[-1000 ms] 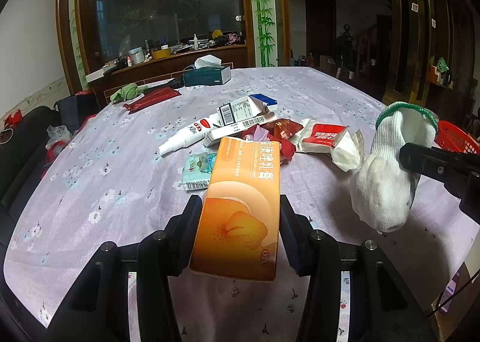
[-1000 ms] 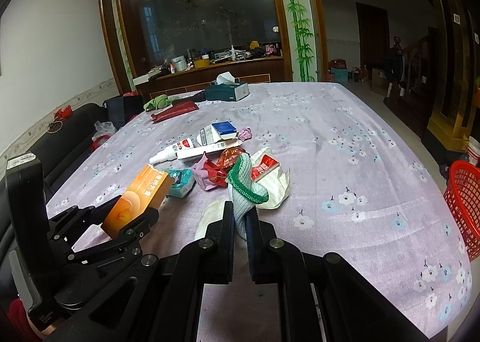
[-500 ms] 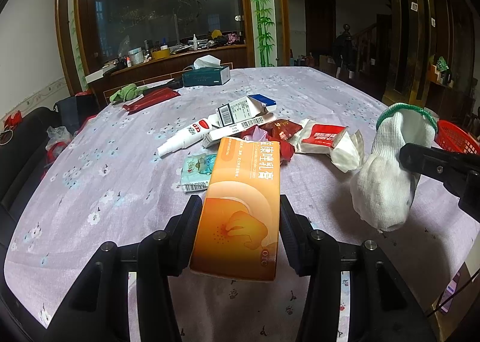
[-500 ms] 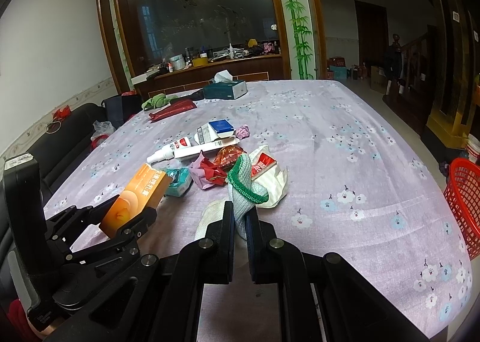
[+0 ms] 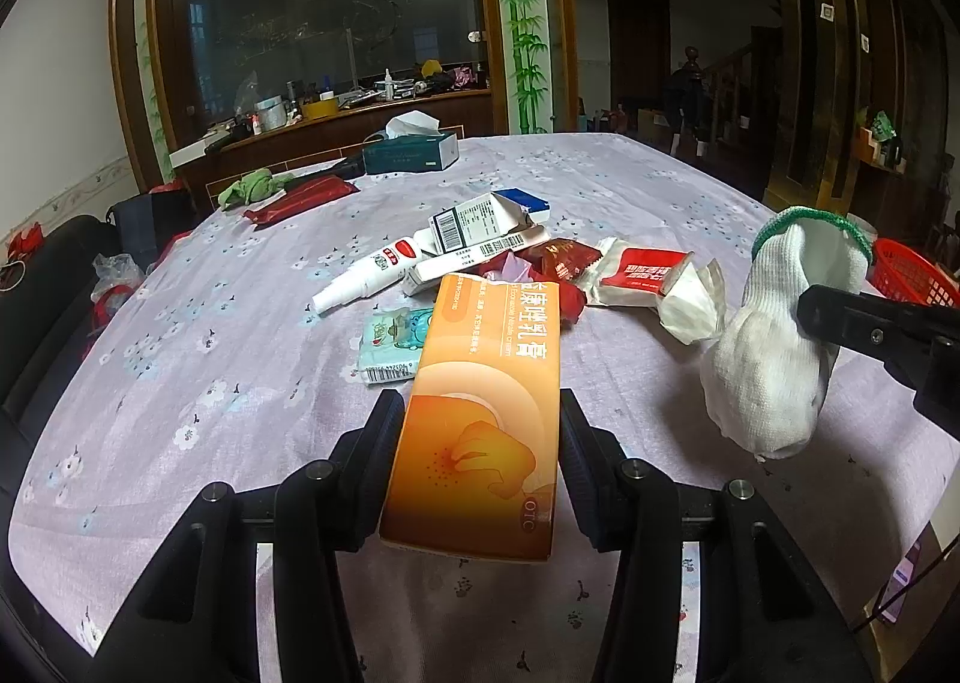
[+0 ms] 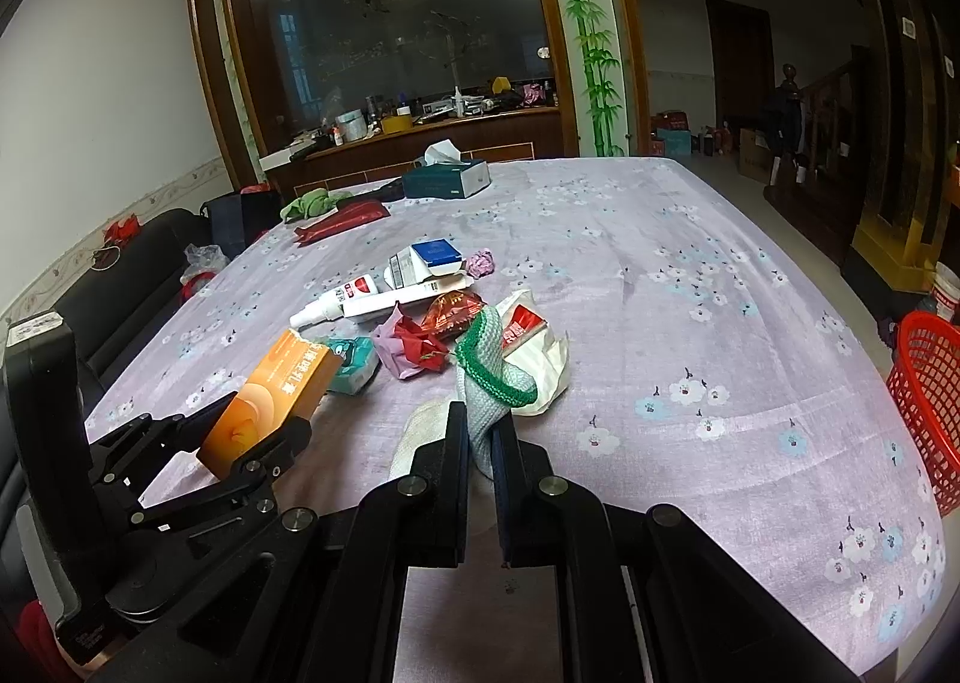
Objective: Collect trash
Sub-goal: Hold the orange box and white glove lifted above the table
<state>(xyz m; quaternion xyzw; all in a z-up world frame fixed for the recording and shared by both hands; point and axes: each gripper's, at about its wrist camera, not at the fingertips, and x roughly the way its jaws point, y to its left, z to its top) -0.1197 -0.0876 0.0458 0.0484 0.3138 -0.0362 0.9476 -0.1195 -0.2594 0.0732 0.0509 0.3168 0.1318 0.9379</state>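
Lilac flowered cloth covers the surface (image 6: 690,287). Left tool (image 5: 477,443) clamps an orange box (image 5: 486,413); right tool (image 6: 480,443) pinches a white sock (image 6: 489,383). Litter (image 6: 420,311) sits mid-surface. The limp sock could slip free before reaching the red basket (image 6: 927,383) off the right edge.

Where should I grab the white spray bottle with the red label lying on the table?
Take the white spray bottle across its round middle, coming from above with the fingers either side of its long axis. It lies flat, nozzle toward the near left; its far end touches the white cartons.
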